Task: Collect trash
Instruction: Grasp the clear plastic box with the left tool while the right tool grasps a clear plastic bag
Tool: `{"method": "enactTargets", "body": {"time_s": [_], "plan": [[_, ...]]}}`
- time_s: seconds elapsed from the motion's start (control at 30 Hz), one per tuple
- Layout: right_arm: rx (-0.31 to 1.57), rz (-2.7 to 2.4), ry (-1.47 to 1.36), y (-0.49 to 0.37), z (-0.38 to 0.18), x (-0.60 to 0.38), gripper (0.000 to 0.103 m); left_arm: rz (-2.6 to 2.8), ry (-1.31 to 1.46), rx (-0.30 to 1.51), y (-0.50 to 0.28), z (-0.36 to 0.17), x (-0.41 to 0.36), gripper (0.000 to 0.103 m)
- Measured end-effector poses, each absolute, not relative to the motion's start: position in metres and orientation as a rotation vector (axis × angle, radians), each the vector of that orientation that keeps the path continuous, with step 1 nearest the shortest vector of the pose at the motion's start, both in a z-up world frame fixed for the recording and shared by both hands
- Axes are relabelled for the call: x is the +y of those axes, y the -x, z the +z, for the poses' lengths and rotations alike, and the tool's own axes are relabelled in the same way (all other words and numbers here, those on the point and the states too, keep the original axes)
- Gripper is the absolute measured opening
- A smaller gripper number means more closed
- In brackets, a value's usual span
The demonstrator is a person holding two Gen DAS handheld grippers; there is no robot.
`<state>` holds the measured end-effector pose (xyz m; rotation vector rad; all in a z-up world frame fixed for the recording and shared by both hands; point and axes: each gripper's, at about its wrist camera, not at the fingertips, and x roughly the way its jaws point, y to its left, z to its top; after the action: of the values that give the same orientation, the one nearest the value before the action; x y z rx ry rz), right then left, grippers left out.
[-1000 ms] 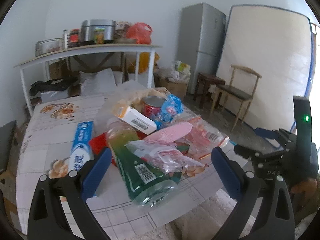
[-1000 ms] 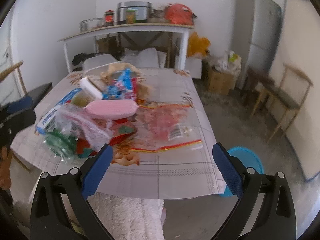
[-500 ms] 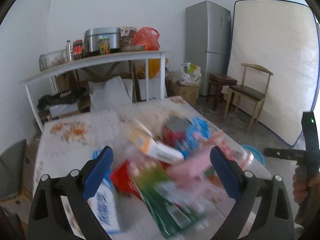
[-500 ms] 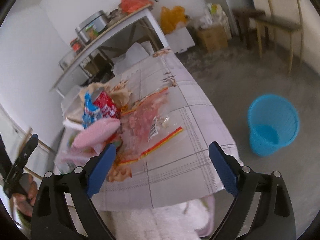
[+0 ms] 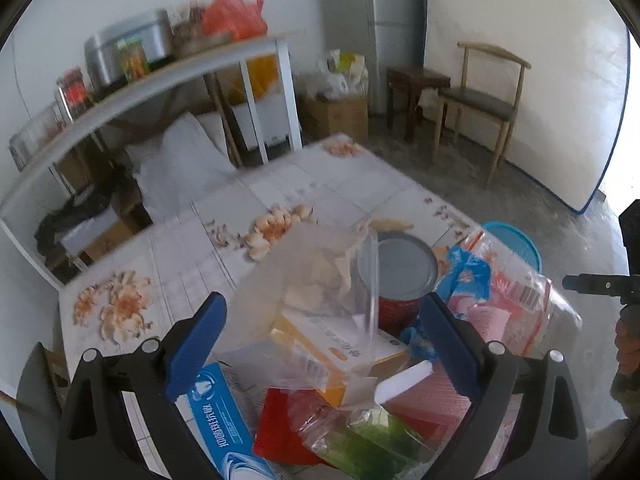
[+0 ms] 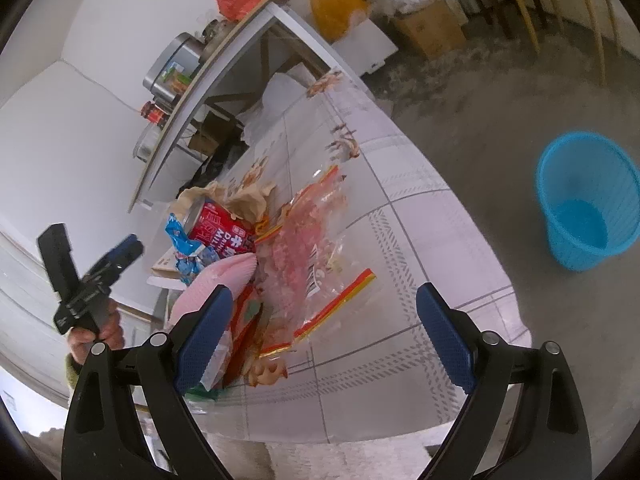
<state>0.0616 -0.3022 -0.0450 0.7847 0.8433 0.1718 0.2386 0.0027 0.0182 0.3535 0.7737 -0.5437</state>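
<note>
A pile of trash lies on the flowered table point(image 5: 320, 188): a red can point(image 5: 400, 268), an orange-white box point(image 5: 332, 356), a blue toothpaste box point(image 5: 222, 420), a green bottle point(image 5: 372, 440), a pink packet point(image 5: 424, 396) and a crumpled clear bag point(image 5: 304, 272). My left gripper point(image 5: 323, 300) hangs over the pile, its jaws closing with the clear bag and box between them, untouched. My right gripper point(image 6: 325, 291) is open above a clear zip bag point(image 6: 312, 256) beside the can point(image 6: 218, 226). A blue bin point(image 6: 588, 204) stands on the floor to the right.
A white shelf point(image 5: 132, 88) with a steel pot and jars stands behind the table. A wooden chair point(image 5: 480, 104), a stool, a fridge and a leaning mattress line the far wall. A white fluffy rug point(image 6: 320, 460) lies below the table's front edge.
My left gripper has come forward over the pile and tilted down. My right gripper has rolled and swung, which brought the blue bin into view, and both pairs of jaws have narrowed slightly.
</note>
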Motion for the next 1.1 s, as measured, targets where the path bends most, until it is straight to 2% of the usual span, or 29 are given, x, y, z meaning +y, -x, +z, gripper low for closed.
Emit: {"method": "enactTargets", "body": {"time_s": [0.13,0.2,0.5,0.6,0.77,0.87,1.0,1.03,1.1], "plan": [[0.868,0.19,-0.82,-0.071,-0.052,-0.305,0.087,-0.544,-0.384,0.79,-0.247,0.013,0.001,0.077],[0.877,0.196,-0.825,-0.075,-0.053,-0.306,0.086,-0.545,-0.38,0.8,-0.251,0.013,0.003,0.065],[0.928,0.21,-0.845,-0.092,-0.061,-0.303,0.074,-0.494,-0.405,0.726,-0.249,0.023,0.01,0.054],[0.943,0.211,-0.848,-0.095,-0.062,-0.302,0.065,-0.474,-0.408,0.71,-0.251,0.025,0.014,0.053],[0.974,0.203,-0.836,-0.097,-0.064,-0.301,0.039,-0.419,-0.397,0.699,-0.259,0.025,0.024,0.052],[0.977,0.212,-0.847,-0.095,-0.066,-0.301,0.027,-0.401,-0.39,0.684,-0.26,0.026,0.031,0.052],[0.967,0.228,-0.864,-0.093,-0.065,-0.303,0.019,-0.378,-0.377,0.668,-0.261,0.03,0.039,0.052],[0.961,0.238,-0.868,-0.091,-0.064,-0.304,0.014,-0.368,-0.375,0.661,-0.262,0.032,0.041,0.052],[0.949,0.248,-0.866,-0.09,-0.06,-0.304,0.012,-0.355,-0.364,0.651,-0.262,0.036,0.046,0.052]]}}
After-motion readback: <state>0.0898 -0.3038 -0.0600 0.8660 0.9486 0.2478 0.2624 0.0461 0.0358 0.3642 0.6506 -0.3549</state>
